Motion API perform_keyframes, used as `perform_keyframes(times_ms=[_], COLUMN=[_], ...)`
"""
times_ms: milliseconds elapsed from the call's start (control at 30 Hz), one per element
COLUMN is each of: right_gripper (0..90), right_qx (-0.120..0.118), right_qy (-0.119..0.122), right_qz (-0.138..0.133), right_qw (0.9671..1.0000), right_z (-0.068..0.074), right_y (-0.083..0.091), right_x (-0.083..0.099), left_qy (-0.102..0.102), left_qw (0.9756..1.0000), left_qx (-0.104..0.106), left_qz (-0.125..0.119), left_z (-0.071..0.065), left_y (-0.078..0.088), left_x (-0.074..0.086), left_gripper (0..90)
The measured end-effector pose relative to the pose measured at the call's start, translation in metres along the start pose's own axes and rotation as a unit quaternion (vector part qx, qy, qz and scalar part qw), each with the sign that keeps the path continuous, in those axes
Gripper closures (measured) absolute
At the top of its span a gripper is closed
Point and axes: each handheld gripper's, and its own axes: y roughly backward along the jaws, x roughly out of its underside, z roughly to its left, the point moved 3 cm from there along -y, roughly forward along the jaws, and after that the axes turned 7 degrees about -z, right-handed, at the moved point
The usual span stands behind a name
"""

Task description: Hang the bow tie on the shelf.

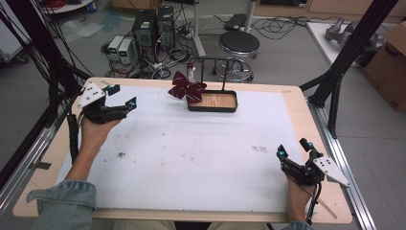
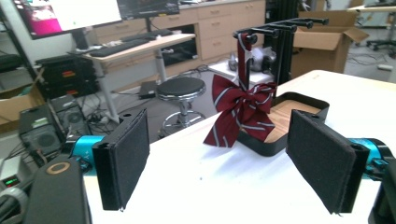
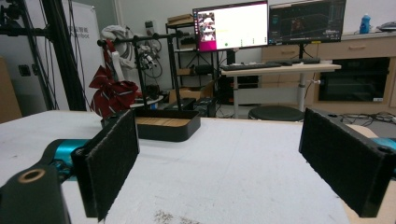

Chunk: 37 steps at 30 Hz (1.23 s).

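Observation:
A dark red striped bow tie (image 1: 186, 90) hangs from a black rack (image 1: 210, 62) that rises out of a black tray with a wooden floor (image 1: 216, 101) at the table's far middle. The bow (image 2: 243, 109) droops over the tray's left end. My left gripper (image 1: 120, 96) is open at the far left of the table, pointing toward the bow with nothing between its pads (image 2: 126, 156). Near the front right corner my right gripper (image 1: 294, 148) stands open and empty too. The bow (image 3: 112, 95) and tray (image 3: 163, 126) lie far ahead in the right gripper view.
A white sheet (image 1: 191, 153) covers the wooden table (image 1: 297, 103). A round stool (image 1: 238, 45), computer towers (image 1: 153, 28) and cables stand on the floor behind. A black frame post (image 1: 352, 48) rises at the right. A cardboard box (image 1: 390, 62) sits far right.

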Motion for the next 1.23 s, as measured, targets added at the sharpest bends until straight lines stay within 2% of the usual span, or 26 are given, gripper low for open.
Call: perform_keyframes(times_ms=[67, 233, 367, 667, 733, 867, 1233], right_gripper=[11.2, 11.2, 11.2, 11.2, 11.2, 11.2, 11.2], right_qx=[0.001, 0.001, 0.003, 0.004, 0.004, 0.004, 0.002], right_qy=[-0.001, 0.0, -0.003, -0.004, -0.004, -0.002, -0.001], right_qz=[0.0, 0.0, 0.0, 0.001, 0.003, 0.002, 0.002], right_qw=[1.0, 1.0, 1.0, 1.0, 1.0, 1.0, 1.0], right_z=[0.0, 0.0, 0.0, 0.0, 0.0, 0.0, 0.0], right_y=[0.0, 0.0, 0.0, 0.0, 0.0, 0.0, 0.0], right_x=[0.0, 0.0, 0.0, 0.0, 0.0, 0.0, 0.0], left_qy=[-0.002, 0.016, 0.022, 0.023, 0.025, 0.046, 0.047], left_qw=[1.0, 0.9994, 0.9985, 0.9974, 0.9969, 0.9956, 0.9951], left_qx=[-0.008, -0.029, -0.05, -0.069, -0.074, -0.079, -0.079], left_qz=[-0.003, -0.008, -0.008, 0.003, 0.009, 0.02, 0.036], left_z=[0.002, 0.008, 0.01, 0.002, -0.001, -0.005, -0.011], left_y=[0.011, 0.035, 0.055, 0.087, 0.091, 0.097, 0.099], left_x=[0.004, 0.015, 0.023, 0.041, 0.047, 0.056, 0.069], left_gripper=[21.5, 21.2, 19.4, 18.9, 18.2, 17.1, 17.1])
